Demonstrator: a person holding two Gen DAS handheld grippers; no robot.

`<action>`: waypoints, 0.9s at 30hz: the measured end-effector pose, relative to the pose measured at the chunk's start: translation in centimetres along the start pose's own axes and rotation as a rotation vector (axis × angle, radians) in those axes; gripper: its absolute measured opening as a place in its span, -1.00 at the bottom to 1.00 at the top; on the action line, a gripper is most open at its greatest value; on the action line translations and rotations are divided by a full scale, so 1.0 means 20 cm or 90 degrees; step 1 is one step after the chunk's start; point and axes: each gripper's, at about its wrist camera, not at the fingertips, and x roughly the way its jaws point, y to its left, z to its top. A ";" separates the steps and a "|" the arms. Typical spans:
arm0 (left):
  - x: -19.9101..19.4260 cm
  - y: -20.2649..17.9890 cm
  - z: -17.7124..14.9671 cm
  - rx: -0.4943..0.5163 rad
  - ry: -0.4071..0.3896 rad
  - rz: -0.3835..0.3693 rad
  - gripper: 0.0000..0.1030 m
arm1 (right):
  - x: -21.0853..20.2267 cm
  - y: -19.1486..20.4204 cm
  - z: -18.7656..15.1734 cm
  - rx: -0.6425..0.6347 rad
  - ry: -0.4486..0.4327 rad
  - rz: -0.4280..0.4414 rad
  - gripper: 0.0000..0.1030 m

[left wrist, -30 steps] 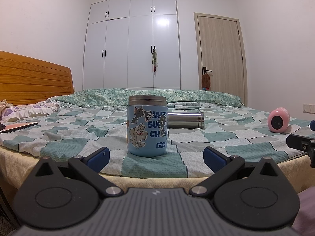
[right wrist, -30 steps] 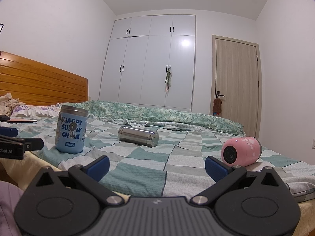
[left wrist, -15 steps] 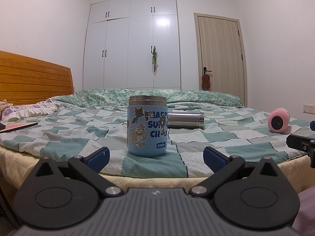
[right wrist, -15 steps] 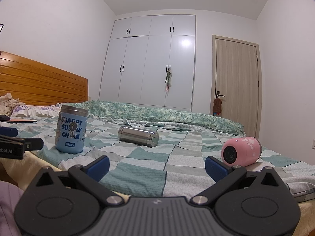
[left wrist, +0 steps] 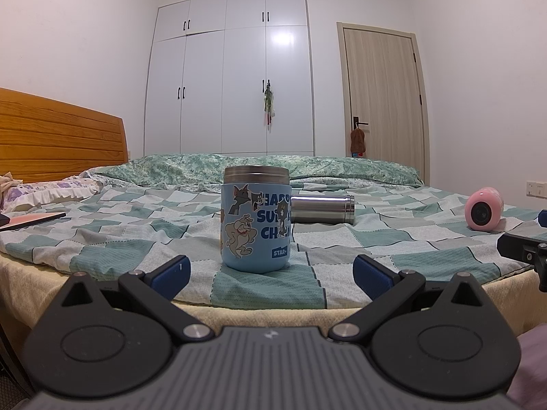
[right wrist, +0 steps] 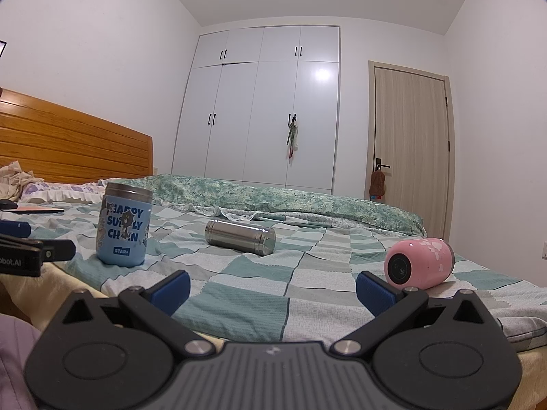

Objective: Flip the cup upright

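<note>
A blue cartoon-print cup (left wrist: 256,220) with a steel rim stands upright on the checked bedspread (left wrist: 136,239), just beyond my left gripper (left wrist: 271,273), which is open and empty. It also shows in the right wrist view (right wrist: 123,227) at left. A steel cup (right wrist: 240,236) lies on its side mid-bed; it shows behind the blue cup in the left wrist view (left wrist: 324,209). A pink cup (right wrist: 418,263) lies on its side at right, just beyond the right finger of my open, empty right gripper (right wrist: 273,290). It also shows in the left wrist view (left wrist: 483,208).
The bed's near edge runs just in front of both grippers. A wooden headboard (left wrist: 58,136) and pillows are at left, with a flat book (left wrist: 30,220) near them. A folded green quilt (right wrist: 290,201) lies along the far side. Wardrobe and door stand behind.
</note>
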 end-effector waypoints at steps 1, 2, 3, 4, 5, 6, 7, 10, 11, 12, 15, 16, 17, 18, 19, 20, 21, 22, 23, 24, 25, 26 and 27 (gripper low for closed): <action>0.00 0.00 0.00 0.000 0.000 0.000 1.00 | 0.00 0.00 0.00 0.000 0.000 0.000 1.00; 0.00 0.00 0.00 0.000 0.000 0.000 1.00 | 0.00 0.00 0.00 0.000 0.000 0.000 1.00; 0.00 0.00 0.00 0.000 0.000 0.000 1.00 | 0.00 0.00 0.00 0.000 0.000 0.000 1.00; 0.00 0.00 0.00 0.000 0.000 0.000 1.00 | 0.00 0.00 0.00 0.000 0.000 0.000 1.00; 0.00 0.00 0.00 0.000 0.000 0.000 1.00 | 0.00 0.00 0.00 0.000 0.000 0.000 1.00; 0.00 0.00 0.00 0.000 0.000 0.000 1.00 | 0.00 0.00 0.00 0.000 0.000 0.000 1.00; 0.00 0.00 0.00 0.000 0.000 0.000 1.00 | 0.00 0.00 0.00 0.000 0.000 0.000 1.00; 0.00 0.00 0.00 0.000 0.000 0.000 1.00 | 0.00 0.00 0.00 -0.001 0.001 -0.001 1.00; 0.00 0.00 0.00 0.000 0.000 0.000 1.00 | 0.00 0.00 0.00 -0.002 0.002 -0.001 1.00; 0.00 0.00 0.00 0.000 0.000 0.000 1.00 | 0.00 0.00 0.00 -0.003 0.002 -0.001 1.00; 0.00 0.00 0.00 0.000 0.002 0.001 1.00 | 0.00 0.00 0.00 -0.004 0.003 -0.001 1.00; 0.00 0.00 0.01 0.001 0.003 -0.001 1.00 | 0.00 0.01 0.00 -0.002 0.005 -0.001 1.00; 0.00 -0.01 0.02 0.004 0.005 -0.006 1.00 | 0.00 -0.01 0.01 0.001 0.008 0.003 1.00; 0.00 -0.01 0.04 0.008 0.006 -0.012 1.00 | 0.01 -0.01 0.02 0.006 0.011 0.008 1.00; 0.02 -0.02 0.06 0.012 0.007 -0.018 1.00 | 0.01 -0.02 0.03 0.011 0.014 0.014 1.00; 0.02 -0.02 0.09 0.011 0.003 -0.024 1.00 | 0.02 -0.04 0.04 0.017 0.018 0.020 1.00; 0.02 -0.03 0.12 0.013 -0.002 -0.033 1.00 | 0.03 -0.05 0.04 0.015 0.022 0.021 1.00; 0.02 -0.05 0.16 0.018 -0.008 -0.044 1.00 | 0.05 -0.06 0.05 0.012 0.026 0.021 1.00; 0.03 -0.08 0.20 0.027 -0.015 -0.054 1.00 | 0.06 -0.07 0.06 0.008 0.028 0.022 1.00; 0.04 -0.11 0.24 0.039 -0.019 -0.062 1.00 | 0.07 -0.09 0.07 0.006 0.029 0.023 1.00; 0.06 -0.13 0.28 0.052 -0.022 -0.069 1.00 | 0.09 -0.10 0.08 0.003 0.031 0.024 1.00; 0.09 -0.17 0.32 0.068 -0.028 -0.075 1.00 | 0.10 -0.12 0.10 0.000 0.032 0.024 1.00; 0.12 -0.20 0.36 0.086 -0.033 -0.080 1.00 | 0.12 -0.13 0.11 -0.004 0.033 0.024 1.00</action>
